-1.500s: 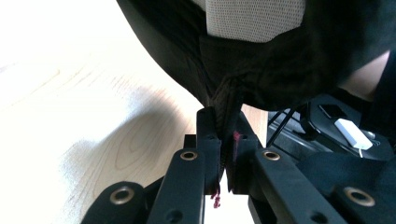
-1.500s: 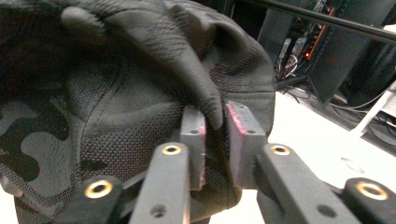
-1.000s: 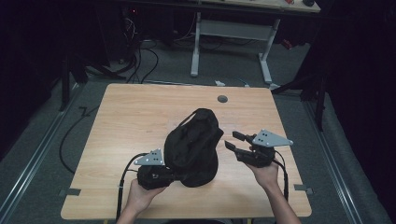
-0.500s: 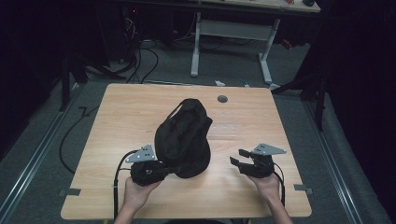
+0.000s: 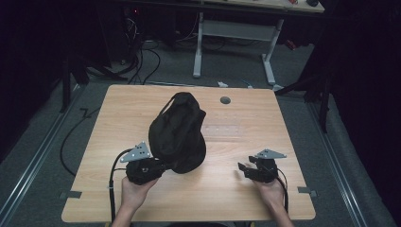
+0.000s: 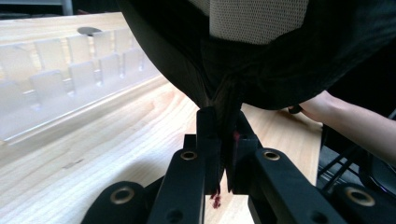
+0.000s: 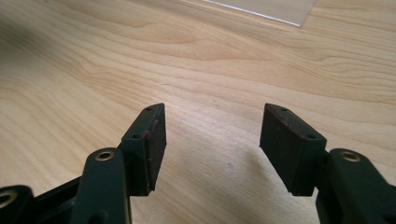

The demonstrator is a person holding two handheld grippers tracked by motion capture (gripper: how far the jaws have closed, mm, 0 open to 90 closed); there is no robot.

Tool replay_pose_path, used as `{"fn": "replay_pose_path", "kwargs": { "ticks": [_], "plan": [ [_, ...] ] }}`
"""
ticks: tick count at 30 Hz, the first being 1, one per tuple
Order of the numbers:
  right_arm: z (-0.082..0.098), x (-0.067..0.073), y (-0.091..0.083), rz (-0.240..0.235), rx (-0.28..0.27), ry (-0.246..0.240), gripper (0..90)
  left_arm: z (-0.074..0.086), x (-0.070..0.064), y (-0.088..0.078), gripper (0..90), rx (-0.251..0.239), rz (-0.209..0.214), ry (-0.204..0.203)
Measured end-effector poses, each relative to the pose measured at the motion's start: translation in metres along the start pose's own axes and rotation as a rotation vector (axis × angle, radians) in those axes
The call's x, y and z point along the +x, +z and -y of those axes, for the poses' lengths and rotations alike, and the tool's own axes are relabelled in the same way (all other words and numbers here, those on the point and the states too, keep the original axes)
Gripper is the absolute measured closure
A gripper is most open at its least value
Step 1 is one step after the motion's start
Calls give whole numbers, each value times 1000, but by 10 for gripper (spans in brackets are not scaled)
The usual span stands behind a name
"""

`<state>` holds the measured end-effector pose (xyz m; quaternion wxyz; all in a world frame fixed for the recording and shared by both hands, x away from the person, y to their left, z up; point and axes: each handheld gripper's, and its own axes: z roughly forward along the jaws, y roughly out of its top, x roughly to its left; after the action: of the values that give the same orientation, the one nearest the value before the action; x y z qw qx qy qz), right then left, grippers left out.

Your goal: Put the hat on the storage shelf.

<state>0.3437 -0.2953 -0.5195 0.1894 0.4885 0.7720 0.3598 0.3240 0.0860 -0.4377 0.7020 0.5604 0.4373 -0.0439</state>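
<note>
At the near left of the desk (image 5: 113,113), the left gripper (image 5: 161,166) has its jaws clamped on a pinch of fabric at the near lower edge of the black bag (image 5: 178,135), which slumps toward the middle of the desk with its strap loop at the far end. In the left gripper view the fold of cloth is squeezed between the two pads and the bag (image 6: 261,56) hangs above them, a pale mesh lining showing inside. A clear plastic divider tray (image 6: 70,84) lies flat on the desk just beyond the bag.

The right gripper (image 5: 242,169) sits low at the near right, well apart from the bag; its jaws have just been opening and stand wide with nothing between them, only bare wood below (image 7: 212,140).

The step in hand looks like getting a second hold on the bag. To do it well, the left grip should stay firm and steady while the right gripper travels left and meets a clear edge or seam, not loose bulk. Close only once fabric sits fully between the pads, or the cloth may slip out.
</note>
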Motion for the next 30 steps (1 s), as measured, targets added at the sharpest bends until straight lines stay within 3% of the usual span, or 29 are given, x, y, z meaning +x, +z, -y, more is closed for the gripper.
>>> {"fn": "replay_pose_path", "kwargs": {
  "ticks": [6, 9, 20, 30],
  "plan": [
    [6, 1, 4, 56, -9, -14, 402, -10, 3, -2, 859, -24, -24, 18],
    [9, 3, 6, 93, 18, -24, 389, -15, 5, -3, 859, -41, -36, 25],
    [9, 2, 7, 95, 21, -16, 368, -40, 12, 0, 859, -110, -85, 28],
    [10, 3, 6, 96, 22, -16, 358, -62, 16, 12, 859, -161, -137, 77]
  ]
}}
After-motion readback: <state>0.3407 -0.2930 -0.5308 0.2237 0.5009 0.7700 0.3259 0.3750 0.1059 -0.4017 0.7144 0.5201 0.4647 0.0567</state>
